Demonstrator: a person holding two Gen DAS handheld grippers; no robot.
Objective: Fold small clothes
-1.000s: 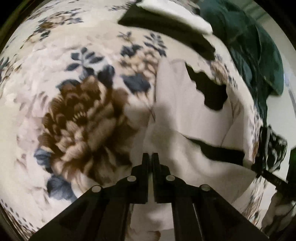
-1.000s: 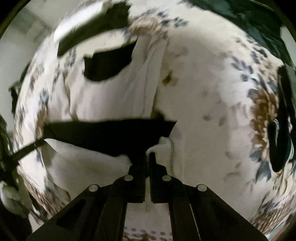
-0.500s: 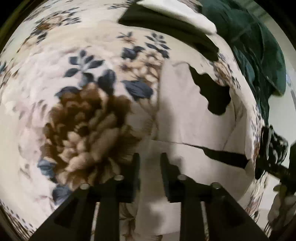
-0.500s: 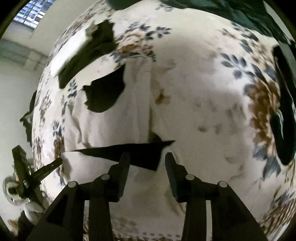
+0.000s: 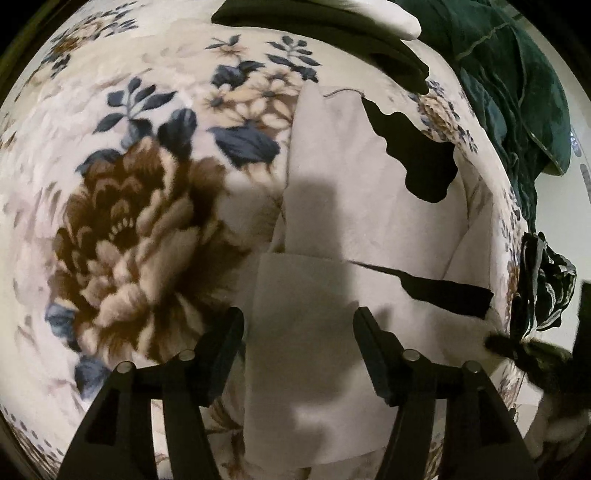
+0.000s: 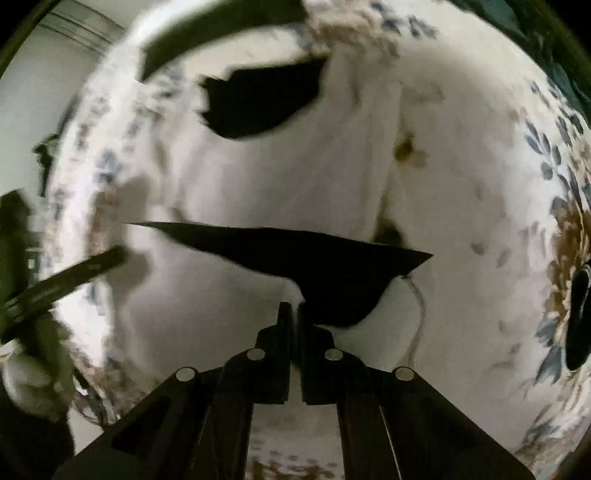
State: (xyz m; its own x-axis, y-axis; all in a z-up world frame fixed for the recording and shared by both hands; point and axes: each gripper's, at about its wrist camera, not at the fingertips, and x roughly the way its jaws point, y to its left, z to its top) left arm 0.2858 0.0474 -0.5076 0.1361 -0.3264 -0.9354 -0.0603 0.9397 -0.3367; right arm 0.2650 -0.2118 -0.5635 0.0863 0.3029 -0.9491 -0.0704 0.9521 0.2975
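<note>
A white garment with black patches (image 5: 351, 206) lies on a floral blanket (image 5: 129, 221), its near end folded back over itself. My left gripper (image 5: 299, 325) is open and empty, with its fingers on either side of the folded white flap (image 5: 303, 369). My right gripper (image 6: 293, 314) is shut on the garment's near edge, where white cloth meets a black patch (image 6: 325, 266). The garment also fills the right wrist view (image 6: 295, 177). The other gripper shows at the right edge of the left wrist view (image 5: 528, 350) and at the left edge of the right wrist view (image 6: 62, 284).
A folded black and white garment (image 5: 332, 26) lies at the far edge of the blanket. A dark green cloth (image 5: 517, 92) is heaped at the far right. A black object (image 6: 578, 317) lies on the blanket at the right.
My left gripper has opened wide and let go of the garment, which now lies folded. My right gripper opened half a second ago and has shut again on the near edge.
</note>
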